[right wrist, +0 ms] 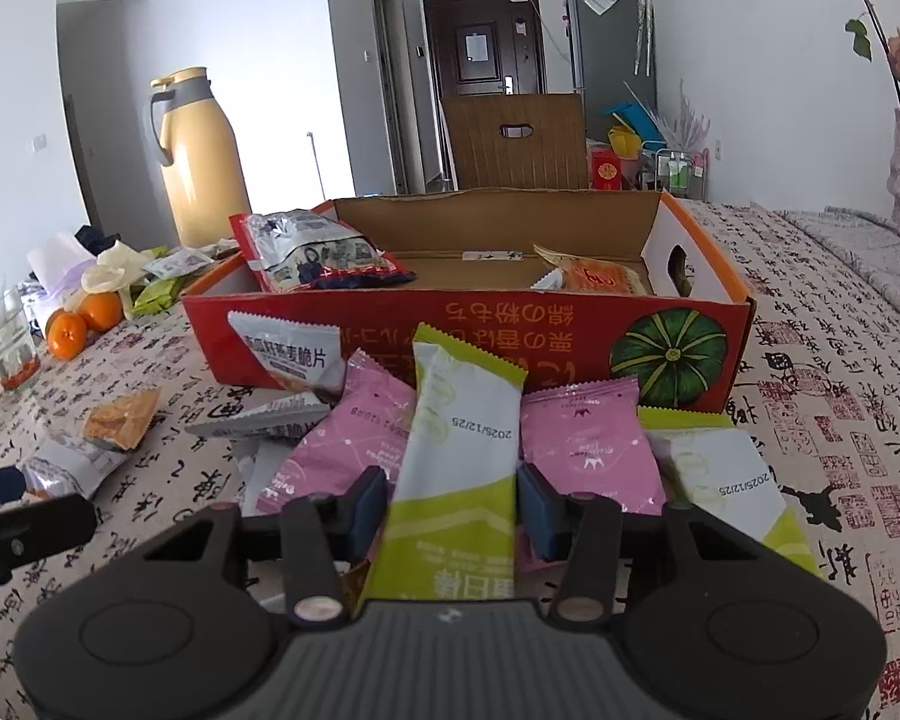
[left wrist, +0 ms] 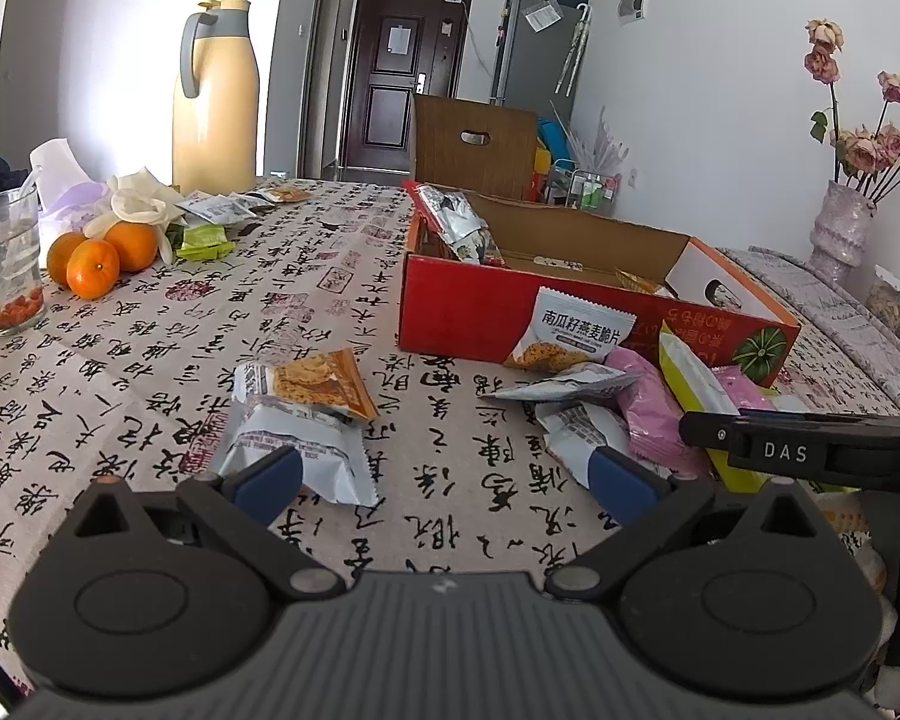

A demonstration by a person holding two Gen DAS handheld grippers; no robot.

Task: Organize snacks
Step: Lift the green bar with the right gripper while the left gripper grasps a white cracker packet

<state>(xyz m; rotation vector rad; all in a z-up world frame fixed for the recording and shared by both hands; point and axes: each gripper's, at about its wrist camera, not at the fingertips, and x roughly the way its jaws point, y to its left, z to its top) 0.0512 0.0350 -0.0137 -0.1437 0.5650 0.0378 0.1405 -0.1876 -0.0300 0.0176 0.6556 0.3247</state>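
Observation:
My right gripper is shut on a green and white snack packet, a blue pad on each long edge. The packet points toward the red cardboard box. Pink packets and a second green and white packet lie under and beside it. Inside the box are a silver bag and an orange packet. My left gripper stands open over the tablecloth with nothing between its pads. A white packet and an orange cracker packet lie by its left pad.
A yellow thermos jug, oranges, a glass and small packets stand at the far left. A vase of flowers is at the right edge. A brown chair back rises behind the box.

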